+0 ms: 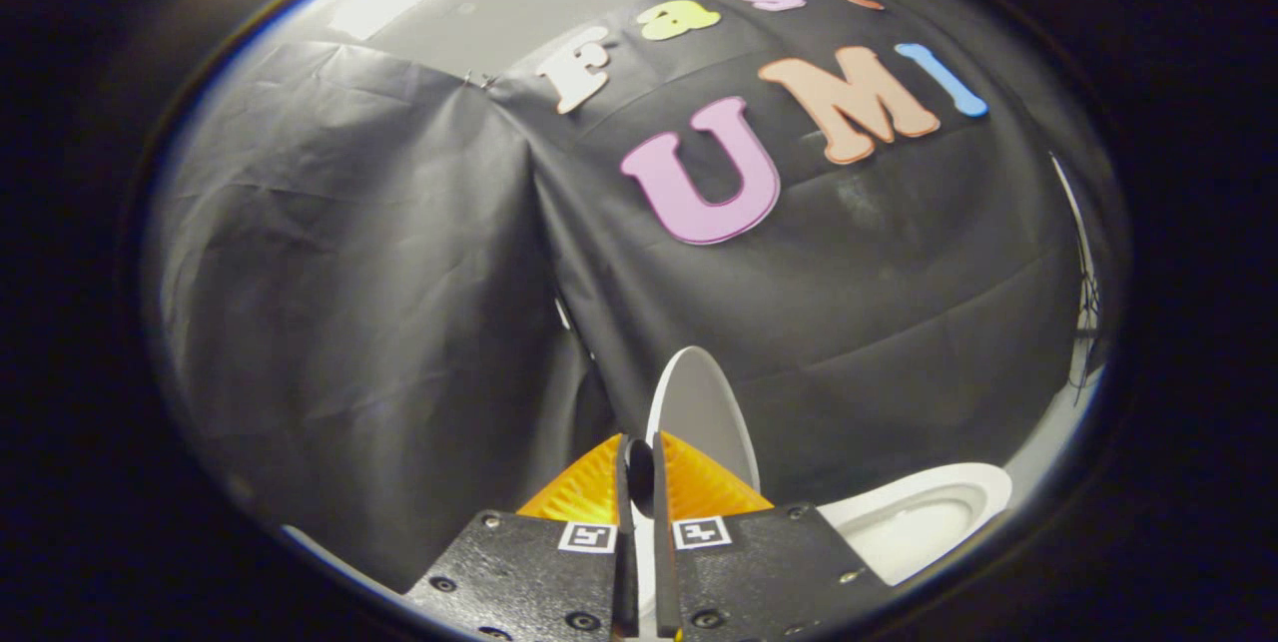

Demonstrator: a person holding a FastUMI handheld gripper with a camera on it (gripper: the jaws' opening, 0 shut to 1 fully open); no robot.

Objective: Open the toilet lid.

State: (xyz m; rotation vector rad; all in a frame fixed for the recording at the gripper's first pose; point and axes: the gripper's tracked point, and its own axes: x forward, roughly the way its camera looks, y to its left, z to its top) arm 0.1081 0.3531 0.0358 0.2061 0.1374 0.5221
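Gripper (639,467) nearest, fingers (699,487) drawn close together, narrow slit between them, edge of toilet lid (704,412) caught in that slit. Both fingers seemingly pressing on lid edge, one per face; contact partly hidden by fingertips. Two small square markers (586,535) on finger bases, just beside the slit. Lid white, raised well up off the bowl, standing near upright, seen almost edge-on, rising just ahead of fingertips. Toilet bowl (924,517) white, open, below and right of lid, beside right finger base. Black cloth wall (399,273) close behind lid, creased, corner fold left of lid.
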